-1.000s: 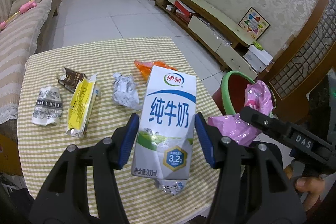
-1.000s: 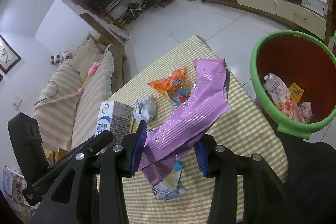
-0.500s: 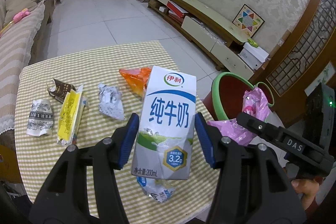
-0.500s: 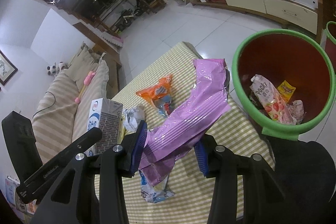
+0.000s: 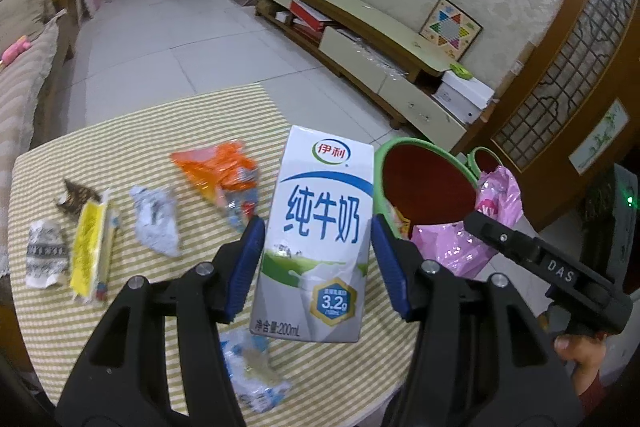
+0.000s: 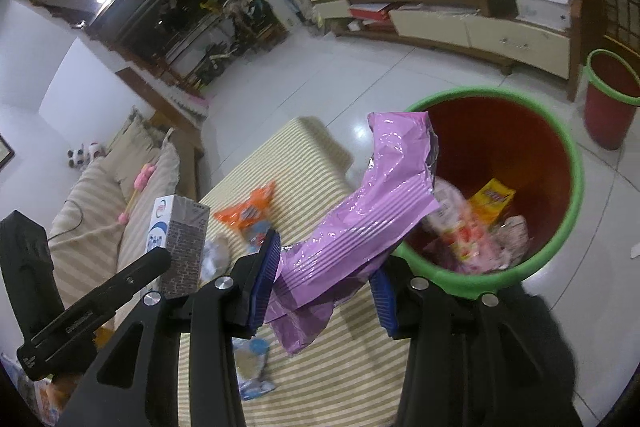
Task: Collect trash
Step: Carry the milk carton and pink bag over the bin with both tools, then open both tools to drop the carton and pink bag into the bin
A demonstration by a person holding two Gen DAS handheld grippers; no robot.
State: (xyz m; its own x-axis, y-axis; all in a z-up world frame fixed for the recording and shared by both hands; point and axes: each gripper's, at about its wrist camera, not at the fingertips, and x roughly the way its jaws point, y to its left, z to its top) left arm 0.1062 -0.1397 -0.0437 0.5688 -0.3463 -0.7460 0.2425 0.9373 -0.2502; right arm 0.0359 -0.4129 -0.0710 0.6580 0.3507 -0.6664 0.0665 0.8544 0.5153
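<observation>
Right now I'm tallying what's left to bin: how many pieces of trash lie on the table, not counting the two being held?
6: a grey-patterned wrapper at far left, brown scrap, yellow packet, crumpled silver wrapper, orange bag, blue-white wrapper nearest. More may hide behind the milk carton.

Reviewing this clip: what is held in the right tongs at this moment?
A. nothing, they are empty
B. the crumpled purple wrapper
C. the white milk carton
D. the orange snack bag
B. In the right wrist view the right tongs are clamped on the purple wrapper, whose top end reaches over the green rim of the red bin; the milk carton sits in the left tongs.
</observation>
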